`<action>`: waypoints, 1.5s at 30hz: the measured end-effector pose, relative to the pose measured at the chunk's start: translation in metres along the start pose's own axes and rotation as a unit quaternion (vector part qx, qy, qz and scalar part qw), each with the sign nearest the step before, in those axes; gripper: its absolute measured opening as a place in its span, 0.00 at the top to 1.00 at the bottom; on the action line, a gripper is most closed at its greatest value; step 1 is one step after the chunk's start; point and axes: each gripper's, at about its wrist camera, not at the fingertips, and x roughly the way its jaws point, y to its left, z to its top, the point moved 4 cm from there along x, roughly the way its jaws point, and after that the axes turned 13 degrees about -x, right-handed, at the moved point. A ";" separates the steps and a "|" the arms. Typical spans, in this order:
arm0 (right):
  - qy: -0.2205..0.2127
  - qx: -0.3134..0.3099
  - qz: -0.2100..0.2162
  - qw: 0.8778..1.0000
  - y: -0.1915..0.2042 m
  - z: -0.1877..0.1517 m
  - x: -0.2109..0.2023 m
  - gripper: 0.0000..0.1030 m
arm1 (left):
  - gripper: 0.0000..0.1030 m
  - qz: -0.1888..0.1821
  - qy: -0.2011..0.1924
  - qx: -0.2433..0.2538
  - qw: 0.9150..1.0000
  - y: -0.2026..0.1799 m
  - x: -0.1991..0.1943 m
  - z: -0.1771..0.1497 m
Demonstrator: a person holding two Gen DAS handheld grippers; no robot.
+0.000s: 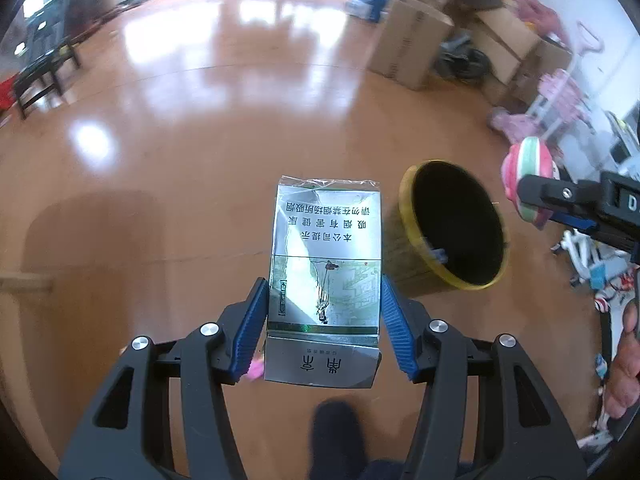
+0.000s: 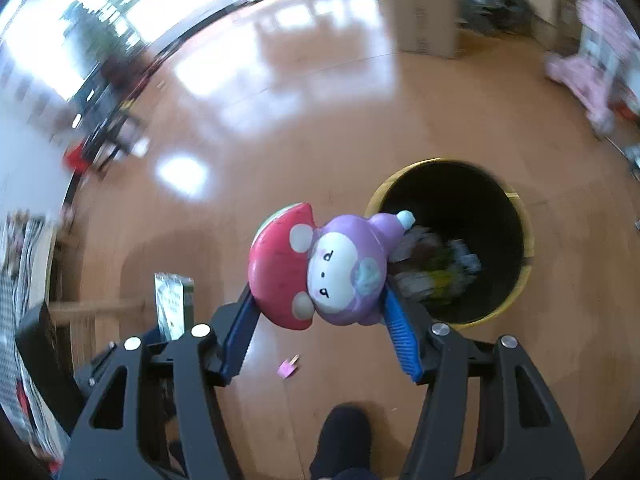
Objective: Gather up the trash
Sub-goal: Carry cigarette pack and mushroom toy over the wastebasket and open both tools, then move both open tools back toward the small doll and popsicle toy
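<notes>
Left gripper: blue pads pressed on both sides of a silver cigarette pack, clamped firmly, the pack standing up between them with printed text on its face and torn film at its far end. Right gripper: pads closed on a mushroom-cap toy figure, red cap with white spots toward one pad, purple body toward the other, white face turned to the camera. Landmark is the yellow-rimmed trash bin on the wooden floor. The pack hangs just beside the bin, not over its mouth. The toy overlaps the bin's near rim in the right wrist view; mixed litter lies inside. A small pink scrap lies on the floor short of the bin. Cardboard boxes stand well beyond the bin. A dark shoe shows below the grippers.
</notes>
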 end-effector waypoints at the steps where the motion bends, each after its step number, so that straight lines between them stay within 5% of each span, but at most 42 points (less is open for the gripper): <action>1: 0.000 0.012 -0.014 1.000 -0.020 0.003 -0.002 0.42 | 0.47 -0.012 0.004 0.007 1.000 -0.020 0.008 0.003; 7: 0.008 0.082 -0.034 0.996 -0.098 0.001 0.007 0.42 | 0.47 -0.037 0.030 0.036 0.998 -0.098 0.059 0.010; 18: 0.014 0.131 -0.024 0.991 -0.140 0.005 0.030 0.39 | 0.46 -0.048 0.048 0.063 0.996 -0.148 0.113 0.016; 20: 0.010 0.128 -0.027 0.991 -0.140 0.008 0.029 0.32 | 0.43 -0.058 0.046 0.063 0.995 -0.154 0.117 0.019; 22: 0.002 0.127 -0.036 0.991 -0.139 0.008 0.023 0.22 | 0.19 -0.054 0.044 0.066 0.995 -0.154 0.118 0.022; 25: -0.006 0.134 -0.039 0.990 -0.143 0.008 0.019 0.21 | 0.18 -0.056 0.032 0.062 0.996 -0.144 0.114 0.024; 34: 0.010 0.080 -0.018 0.997 -0.082 0.018 0.027 0.16 | 0.13 -0.030 0.019 0.028 0.999 -0.042 0.069 0.021; 40: 0.032 -0.038 0.017 0.999 0.037 0.017 0.040 0.13 | 0.12 0.050 0.009 -0.014 0.999 0.124 -0.004 -0.022; 45: 0.046 -0.102 0.067 0.991 0.155 -0.013 0.053 0.13 | 0.12 0.134 -0.011 -0.082 0.988 0.263 -0.080 -0.065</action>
